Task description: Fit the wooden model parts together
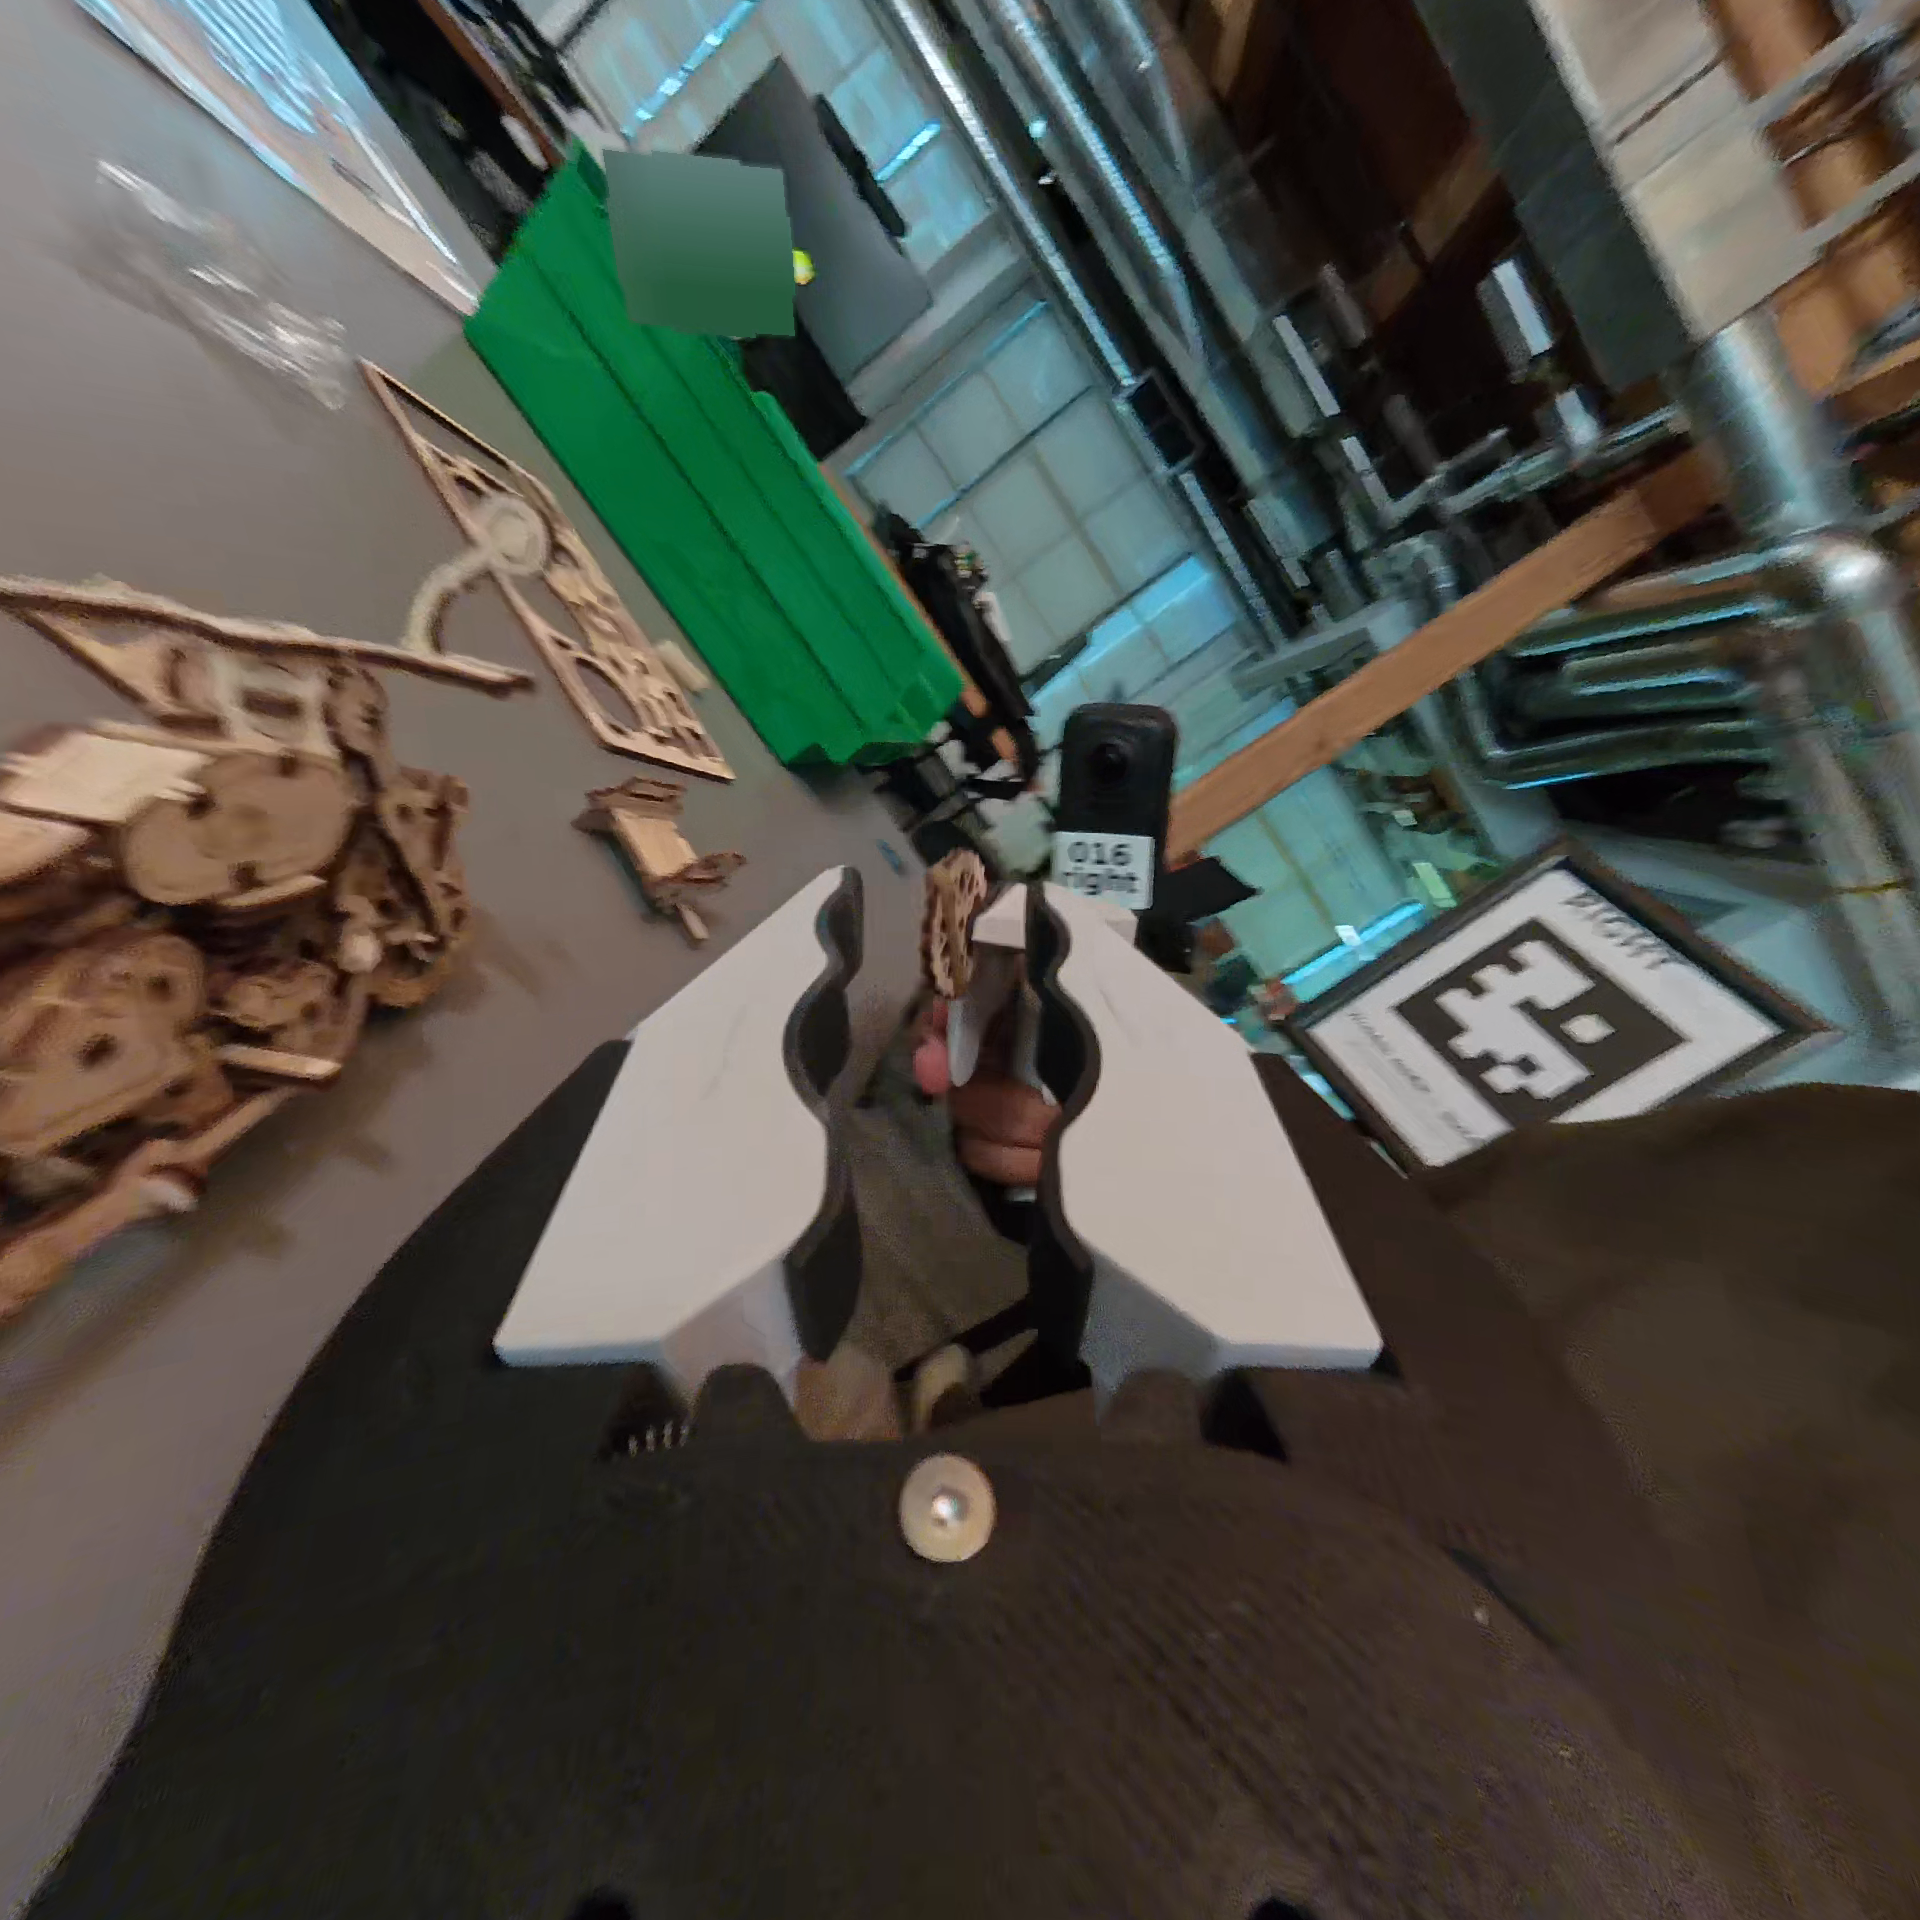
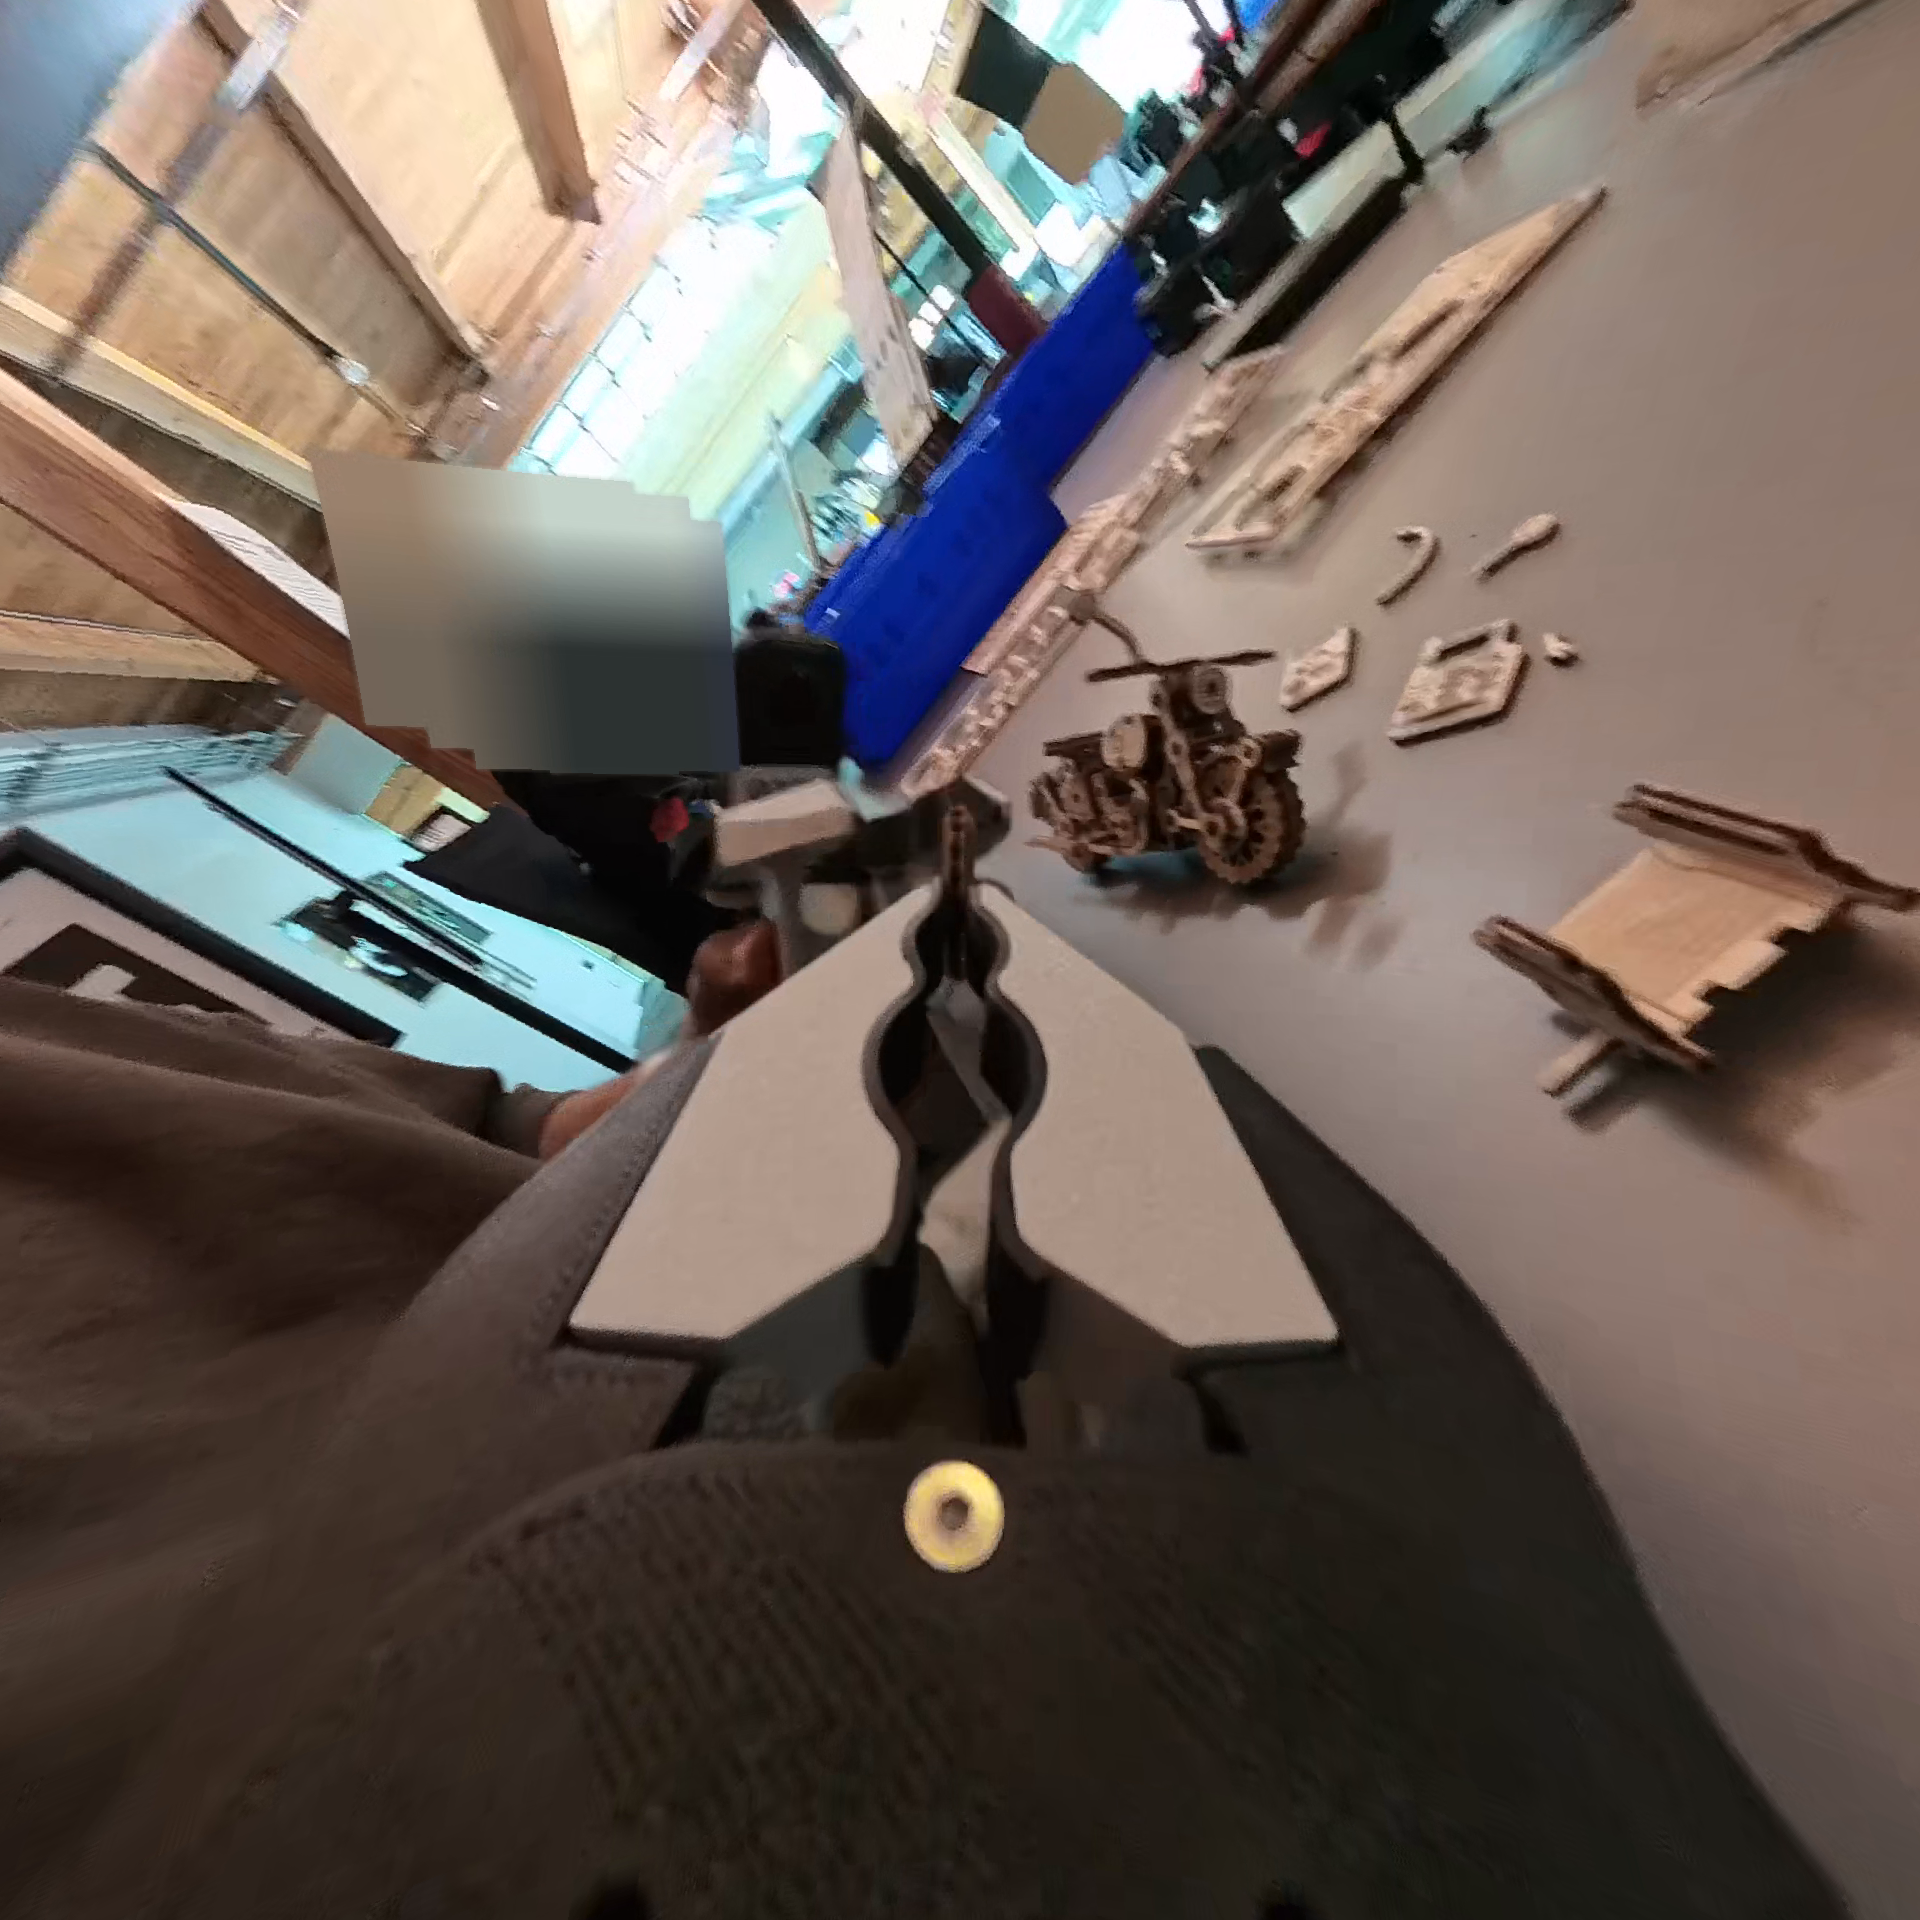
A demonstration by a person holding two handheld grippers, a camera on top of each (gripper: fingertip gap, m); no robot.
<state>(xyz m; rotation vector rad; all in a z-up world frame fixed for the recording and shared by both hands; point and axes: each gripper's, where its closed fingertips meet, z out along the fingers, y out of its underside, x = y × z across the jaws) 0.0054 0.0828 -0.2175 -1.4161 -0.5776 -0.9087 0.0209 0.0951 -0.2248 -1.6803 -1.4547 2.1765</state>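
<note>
In the right wrist view my right gripper [image 2: 956,904] is shut on a thin wooden part [image 2: 957,847], seen edge-on and sticking out past the fingertips, held in the air. In the left wrist view my left gripper [image 1: 940,894] is open and empty. The same perforated wooden part [image 1: 953,925] shows face-on just beyond its tips, held by the right gripper [image 1: 992,930]. The wooden motorcycle model [image 2: 1174,800] stands on the grey table [image 2: 1558,1351]. It is blurred at the left of the left wrist view [image 1: 208,914]. A wooden sidecar-like part [image 2: 1683,935] lies to the right of it.
Punched-out wooden sheets [image 2: 1351,395] and small loose pieces [image 2: 1460,681] lie farther back on the table. A wooden sheet frame [image 1: 551,582] and a small assembly [image 1: 655,842] lie near green bins [image 1: 707,499]. Blue bins [image 2: 956,561] stand at the table's far edge. Only a small space, under 4 cm, lies between the two pairs of fingers.
</note>
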